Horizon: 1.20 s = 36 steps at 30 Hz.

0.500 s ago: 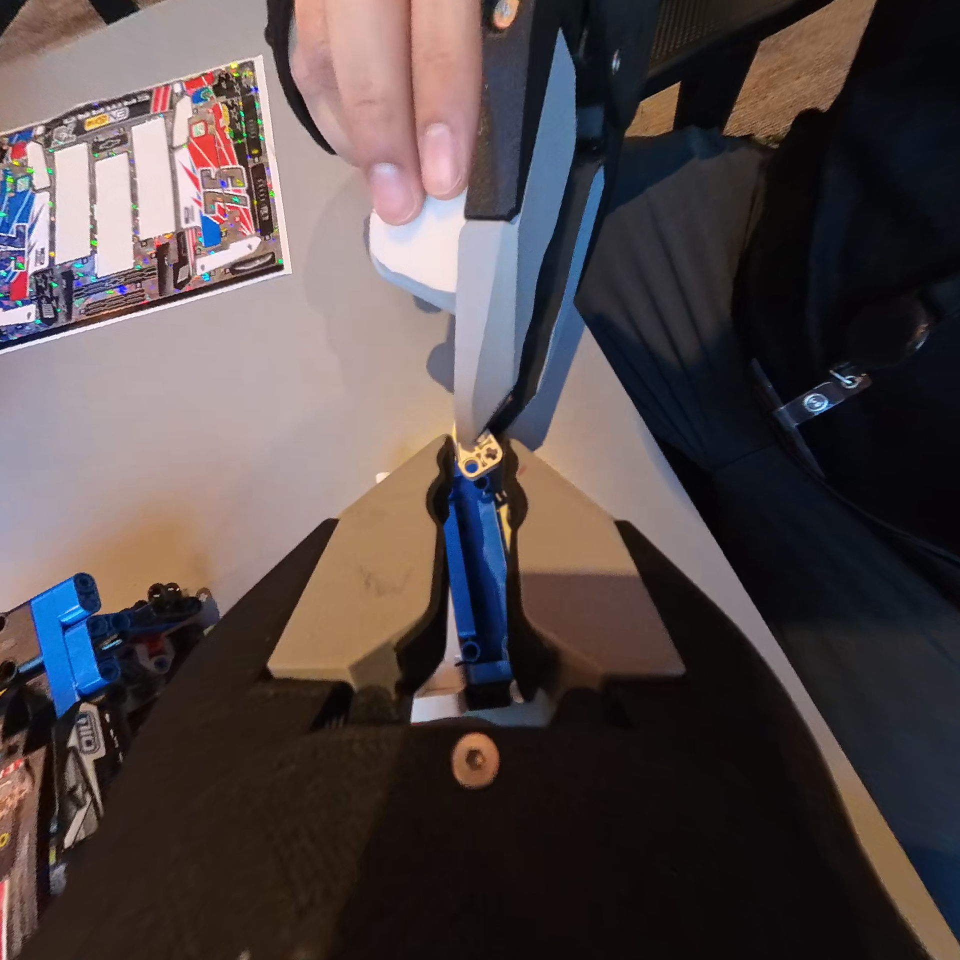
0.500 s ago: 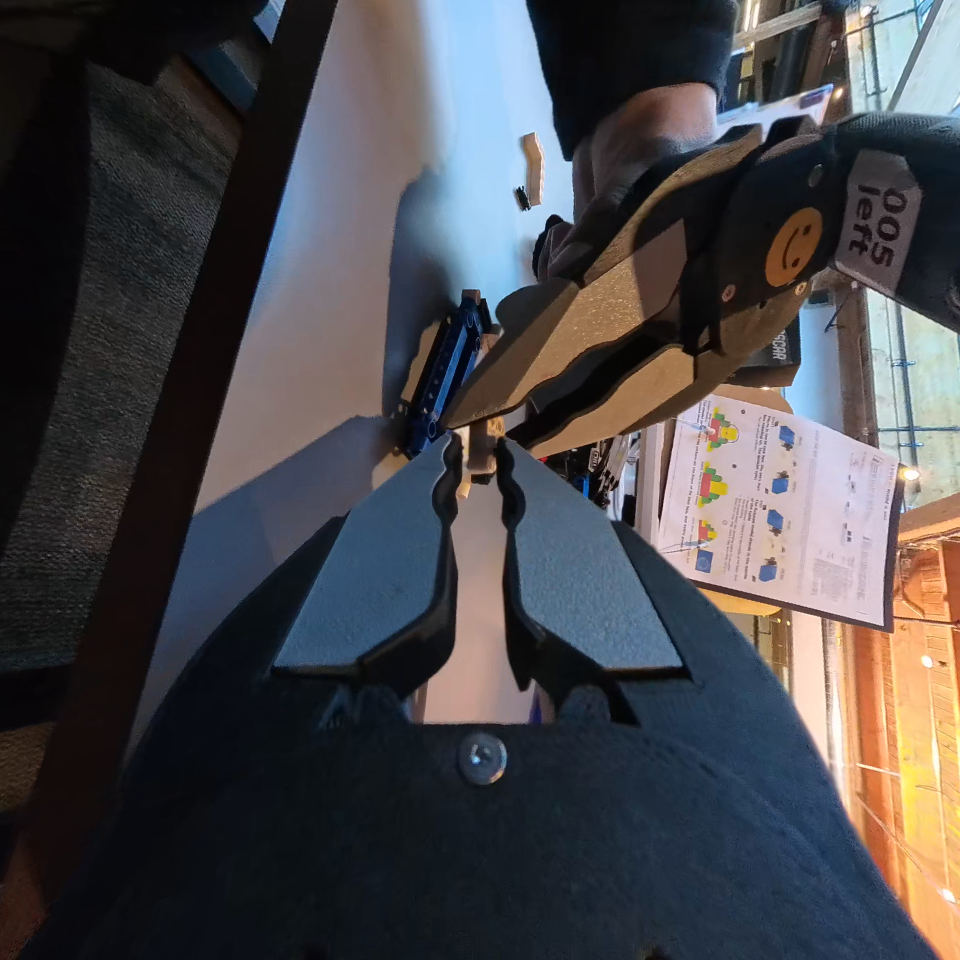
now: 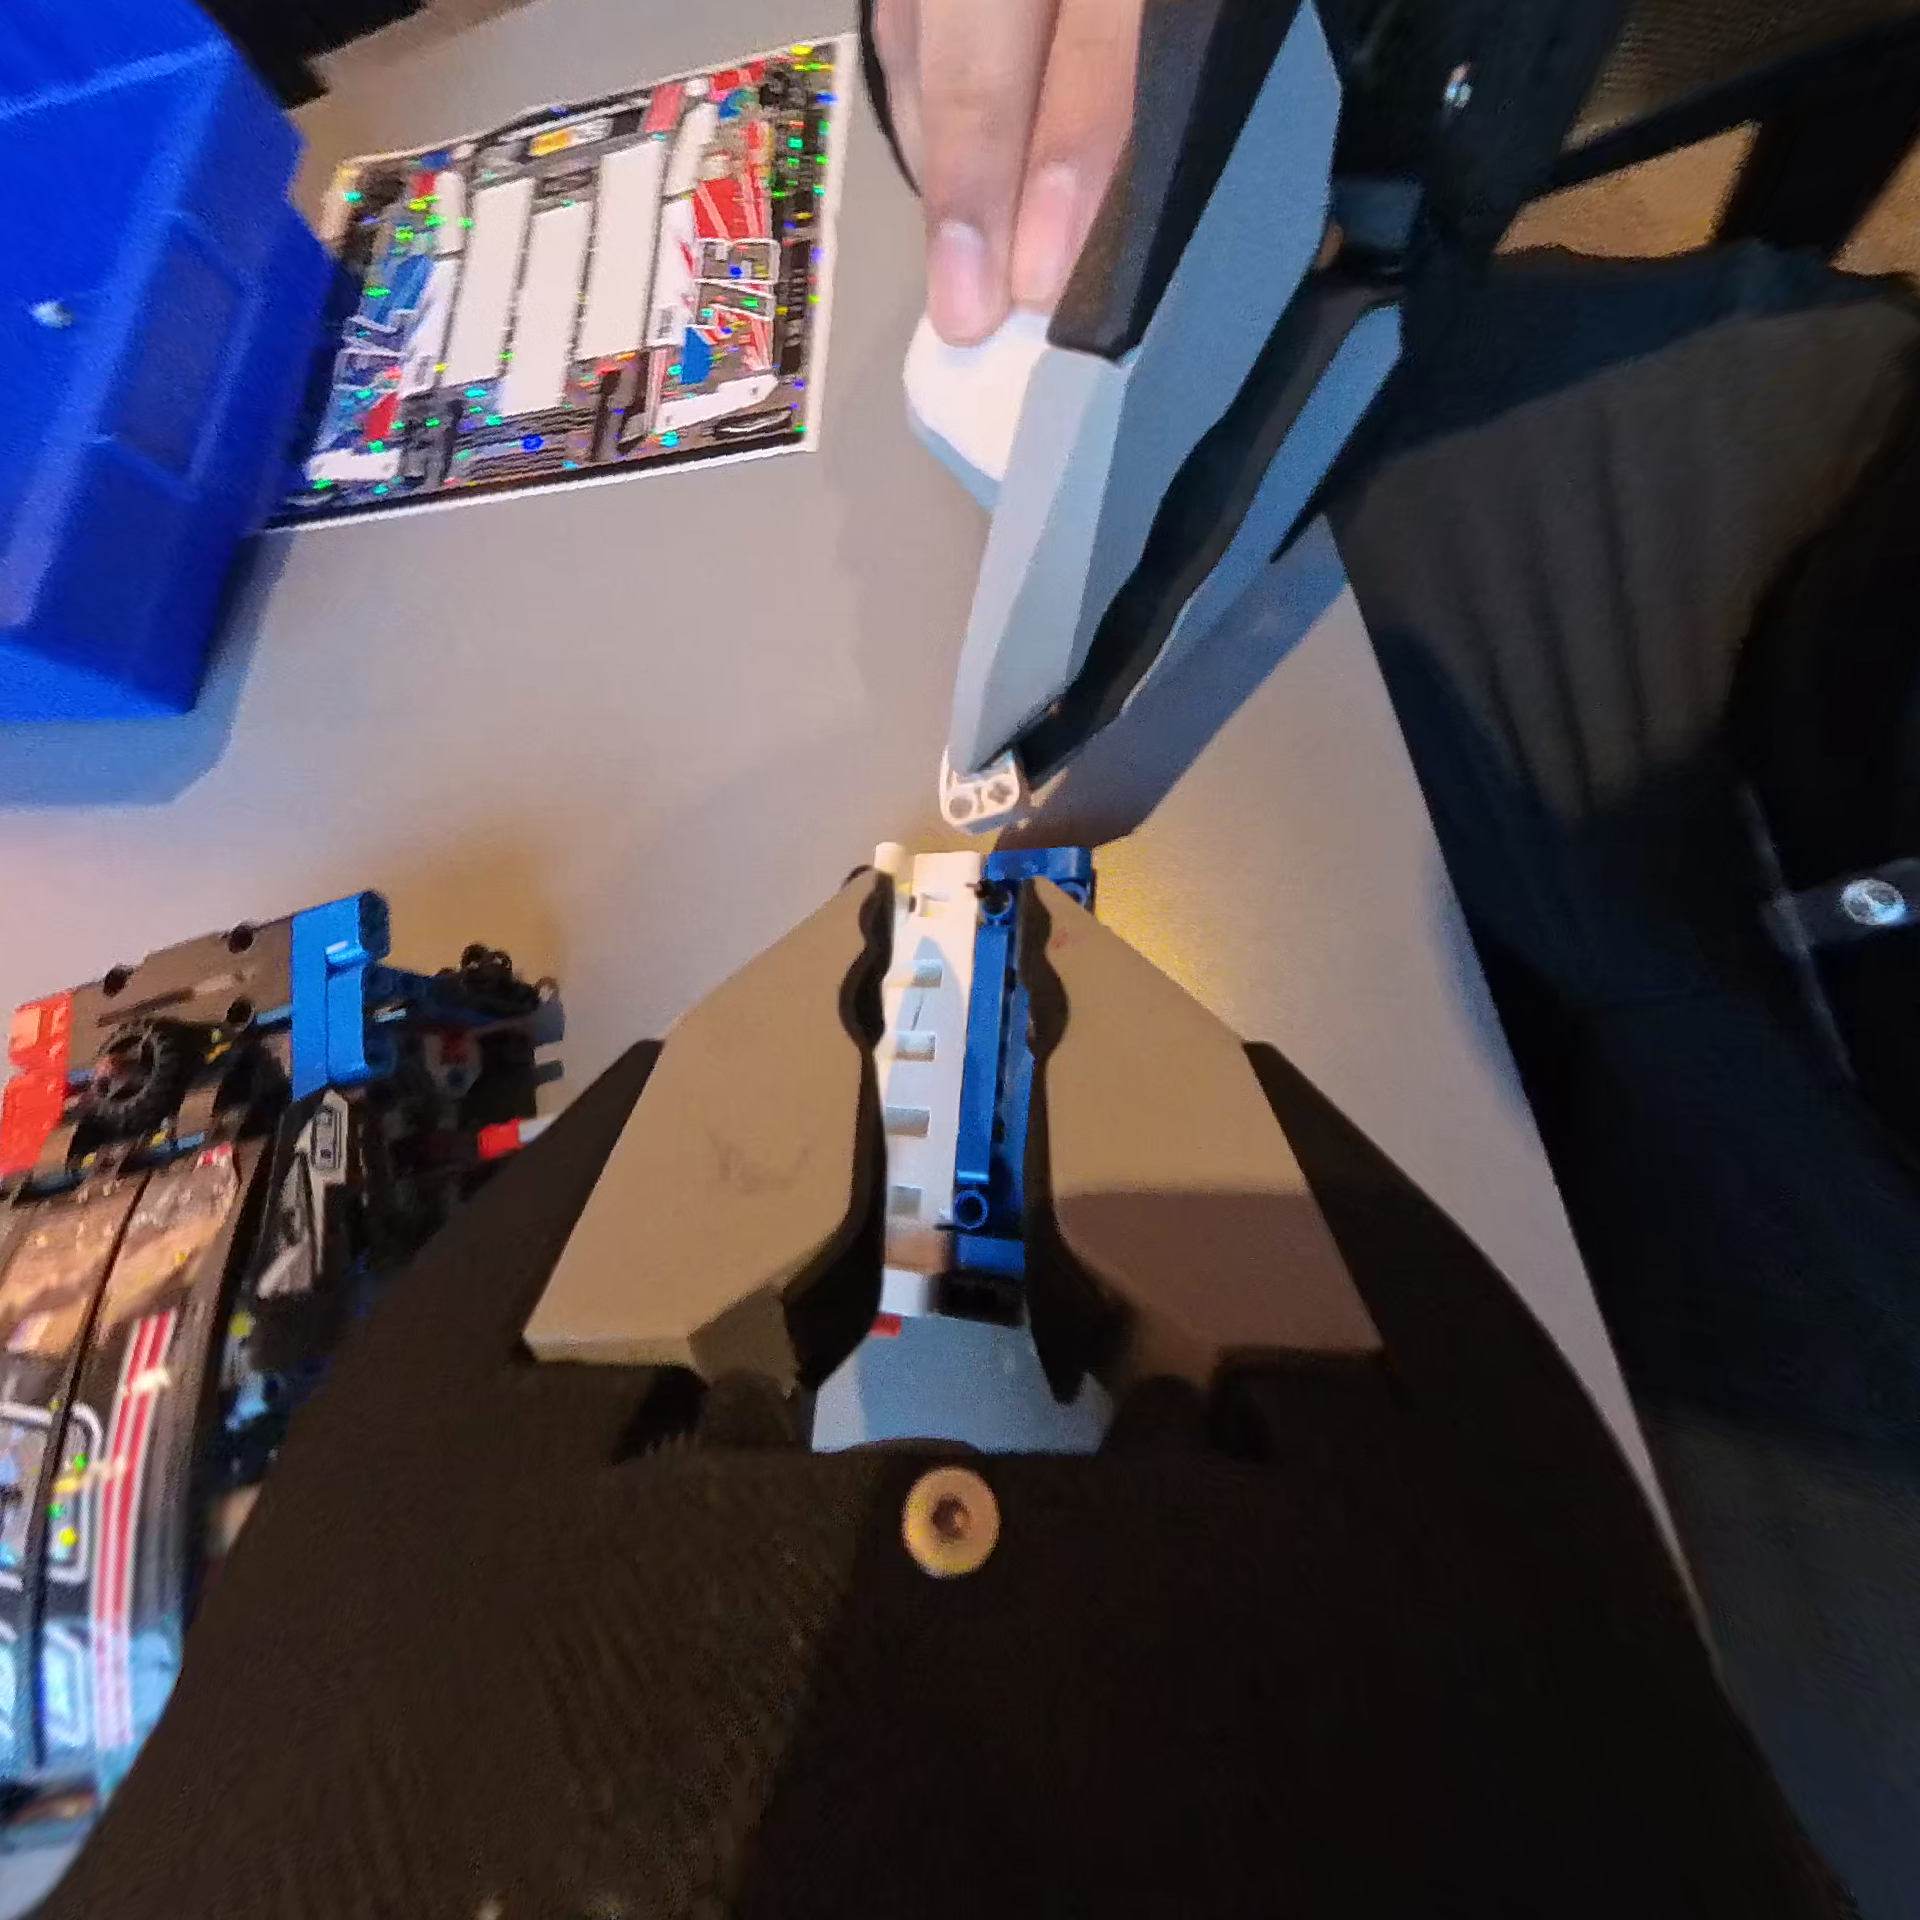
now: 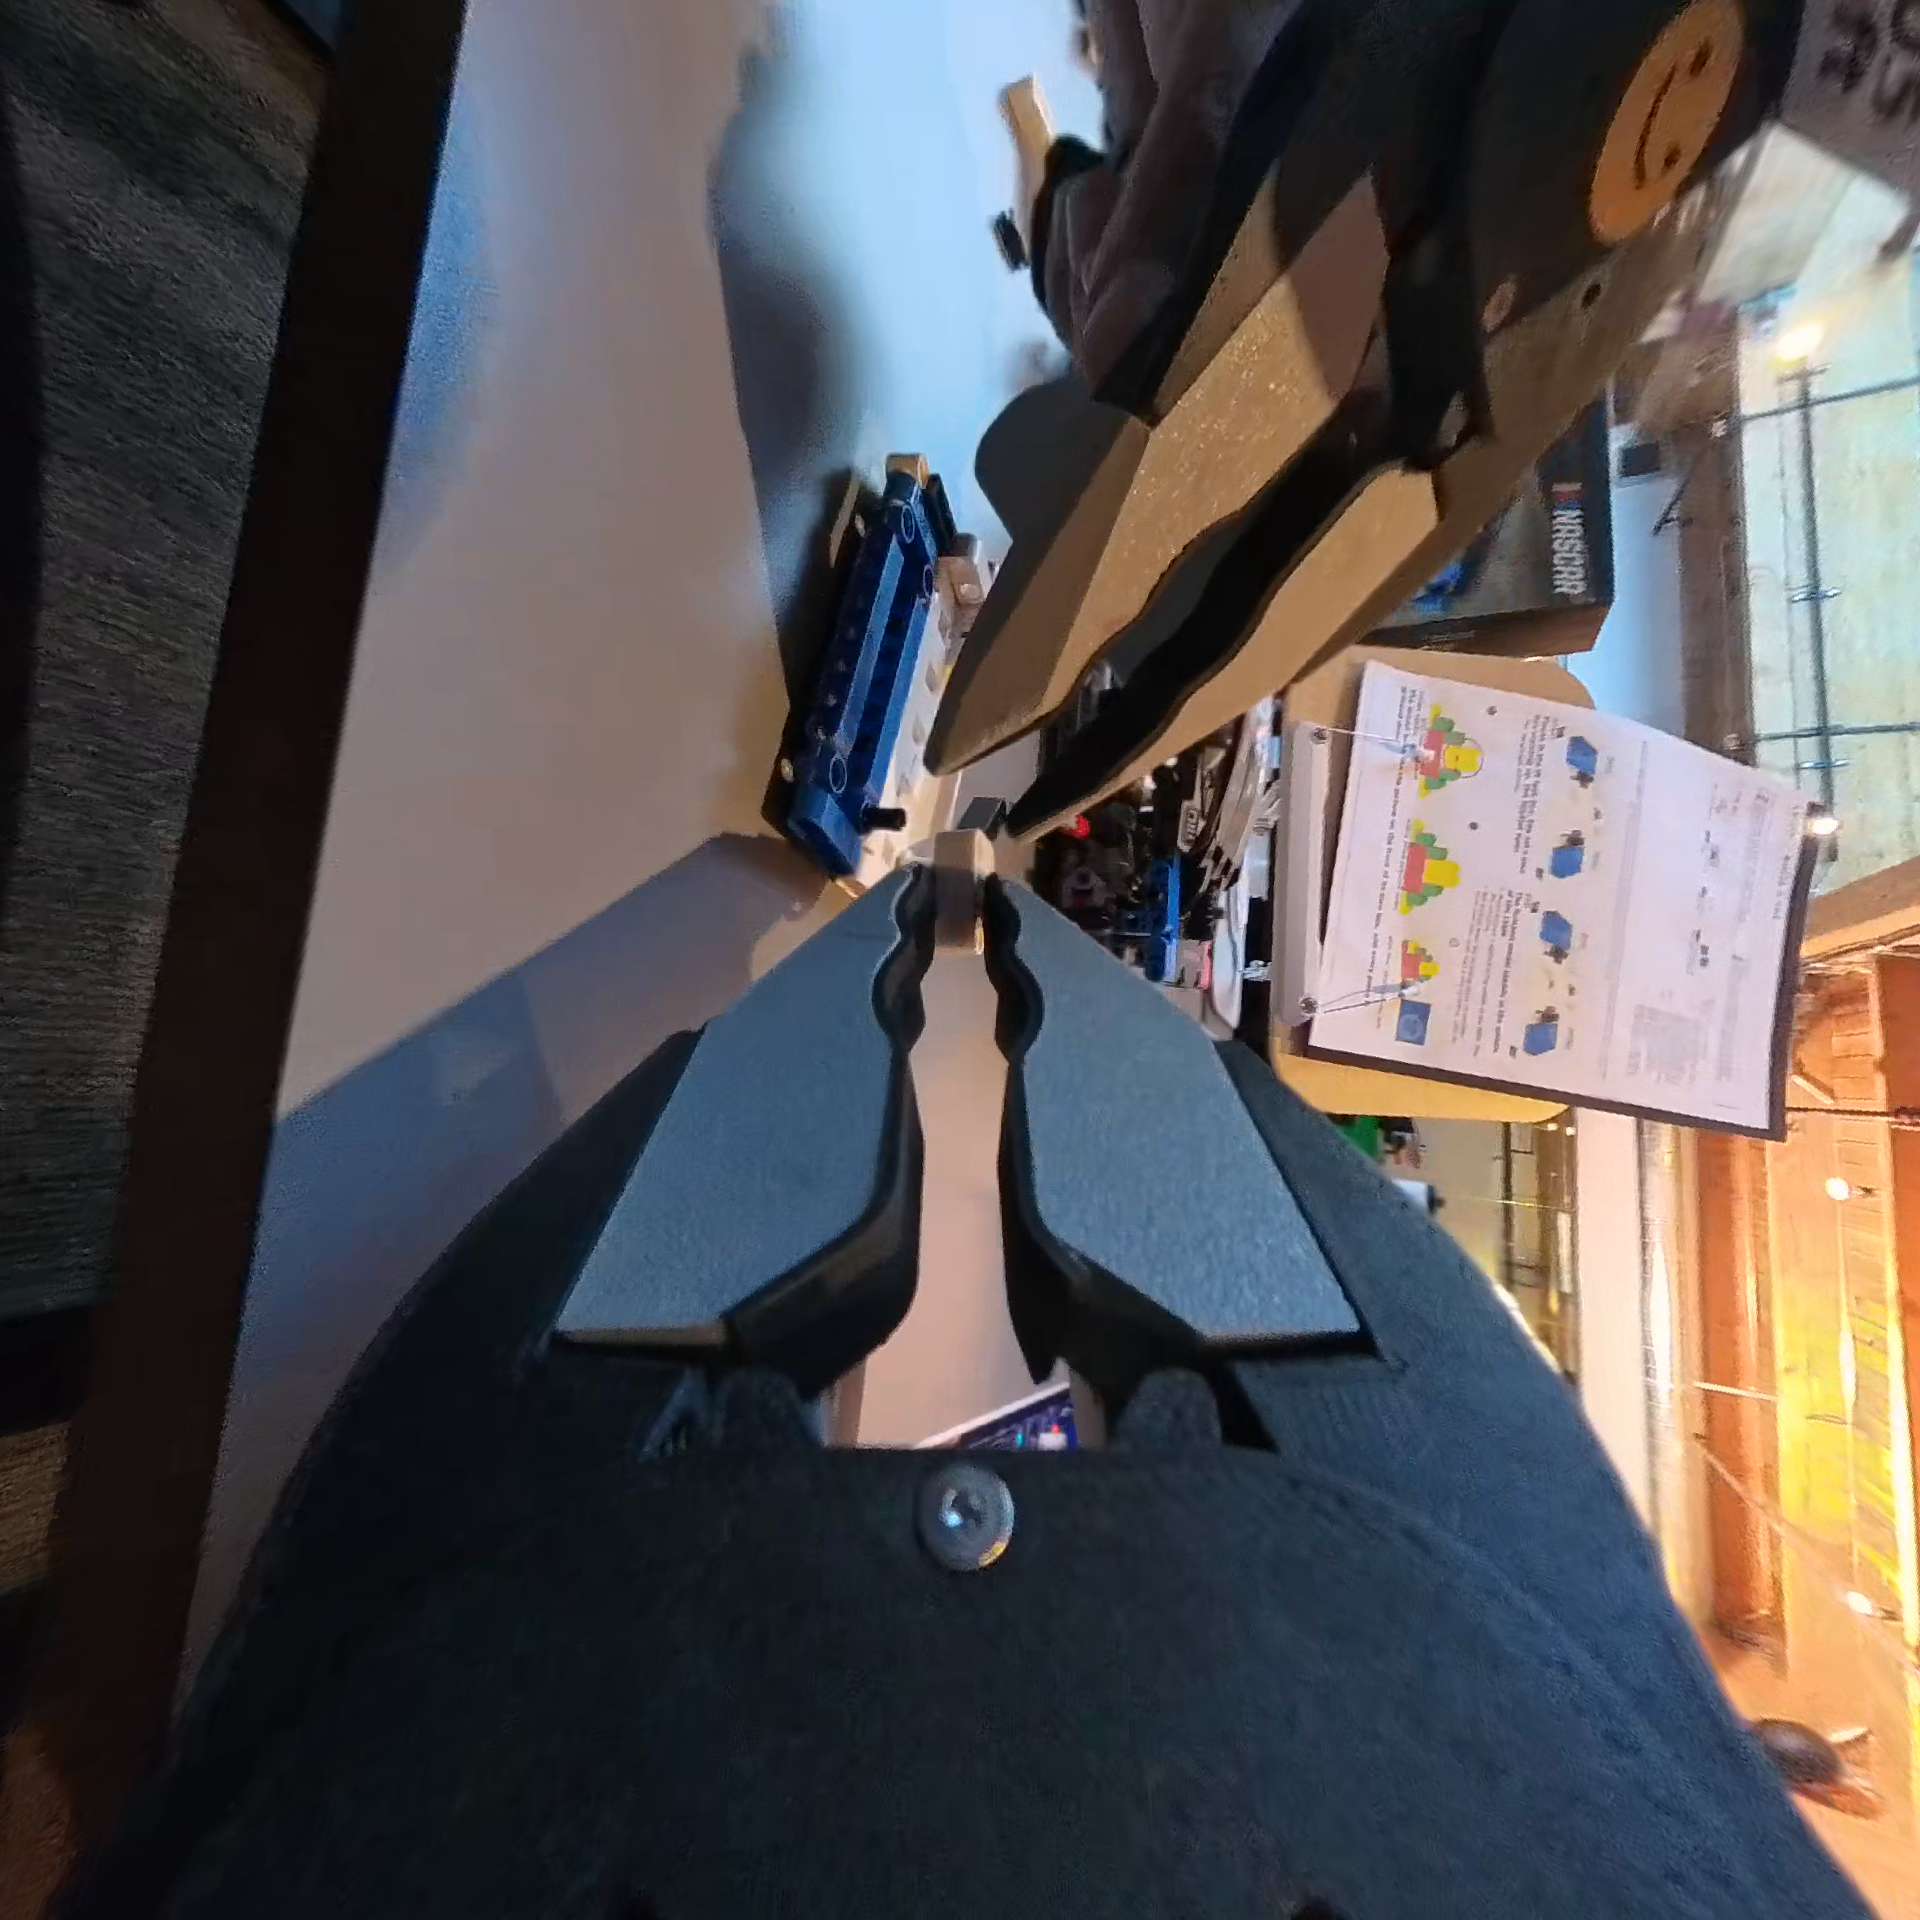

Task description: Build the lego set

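My left gripper (image 3: 966, 883) is shut on a long blue and white lego sub-assembly (image 3: 956, 1070) that lies lengthwise between its fingers. My right gripper (image 4: 951, 883) is shut on a small white connector piece (image 4: 956, 899). In the left wrist view the right gripper (image 3: 997, 758) comes down from above with that piece (image 3: 982, 800) just beyond the sub-assembly's far end, a small gap between them. In the right wrist view the left gripper (image 4: 1039, 769) and the sub-assembly (image 4: 873, 665) sit right ahead of my tips.
A partly built lego car (image 3: 260, 1091) lies at the left on the grey table (image 3: 623, 675). A sticker sheet (image 3: 582, 281) and a blue bin (image 3: 125, 364) lie farther back. The table edge runs along the right. An instruction sheet (image 4: 1548, 914) and a dark box (image 4: 1507, 561) stand behind. My two grippers' fingertips are within a few centimetres of each other.
The small white piece was touching the sub-assembly's end; now it is slightly apart. The left gripper has turned so the sub-assembly's white side shows, and the blue bin has come into view.
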{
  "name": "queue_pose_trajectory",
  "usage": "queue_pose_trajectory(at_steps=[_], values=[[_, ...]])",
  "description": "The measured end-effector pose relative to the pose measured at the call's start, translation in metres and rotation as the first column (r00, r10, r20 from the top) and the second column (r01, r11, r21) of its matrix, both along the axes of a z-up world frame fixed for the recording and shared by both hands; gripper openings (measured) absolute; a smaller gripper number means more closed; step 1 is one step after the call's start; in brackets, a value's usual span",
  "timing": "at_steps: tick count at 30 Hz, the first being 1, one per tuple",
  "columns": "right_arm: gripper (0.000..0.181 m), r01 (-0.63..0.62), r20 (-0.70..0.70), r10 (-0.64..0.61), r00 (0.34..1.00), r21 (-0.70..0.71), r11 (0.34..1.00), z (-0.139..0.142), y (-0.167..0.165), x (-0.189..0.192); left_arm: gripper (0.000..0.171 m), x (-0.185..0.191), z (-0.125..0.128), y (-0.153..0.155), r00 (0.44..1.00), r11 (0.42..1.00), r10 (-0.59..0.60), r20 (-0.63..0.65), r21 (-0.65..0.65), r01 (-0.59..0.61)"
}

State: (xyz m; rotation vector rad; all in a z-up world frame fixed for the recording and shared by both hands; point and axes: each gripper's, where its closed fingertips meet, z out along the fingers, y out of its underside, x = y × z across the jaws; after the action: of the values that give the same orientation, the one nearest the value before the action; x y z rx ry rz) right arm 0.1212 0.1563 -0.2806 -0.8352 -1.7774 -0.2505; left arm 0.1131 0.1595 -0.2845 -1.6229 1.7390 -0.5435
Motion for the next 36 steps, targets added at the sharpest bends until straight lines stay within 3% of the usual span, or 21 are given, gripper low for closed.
queue_pose_trajectory(at_steps=[5, 9, 16, 23, 29, 36], values=[[0.006, 0.014, 0.001, -0.014, 1.000, -0.084, 0.996, -0.008, 0.001, -0.005, 0.018, -0.005, -0.014, -0.004, 0.996, 0.996, 0.086, -0.018, 0.001, -0.086], [0.006, 0.005, -0.006, -0.006, 1.000, -0.157, 0.988, -0.015, -0.001, -0.007, 0.007, -0.006, -0.023, -0.005, 0.992, 0.991, 0.122, -0.035, -0.056, -0.124], [0.006, -0.009, 0.003, 0.010, 1.000, -0.098, 0.995, -0.015, 0.002, -0.006, 0.000, 0.001, -0.024, -0.002, 0.992, 0.979, 0.123, 0.028, -0.165, -0.117], [0.006, -0.044, 0.076, 0.049, 0.996, -0.059, 0.997, -0.014, 0.001, -0.007, 0.000, 0.000, -0.023, -0.001, 0.994, 0.988, 0.102, 0.043, -0.121, -0.096], [0.006, 0.000, 0.130, 0.015, 0.991, -0.110, 0.994, -0.007, 0.000, -0.009, 0.000, 0.001, -0.023, 0.000, 0.992, 0.990, 0.115, 0.043, -0.092, -0.111], [0.006, 0.023, 0.195, -0.008, 0.981, -0.076, 0.997, -0.014, 0.003, -0.005, 0.000, 0.001, -0.023, 0.000, 0.992, 0.991, 0.122, 0.043, -0.060, -0.119]])
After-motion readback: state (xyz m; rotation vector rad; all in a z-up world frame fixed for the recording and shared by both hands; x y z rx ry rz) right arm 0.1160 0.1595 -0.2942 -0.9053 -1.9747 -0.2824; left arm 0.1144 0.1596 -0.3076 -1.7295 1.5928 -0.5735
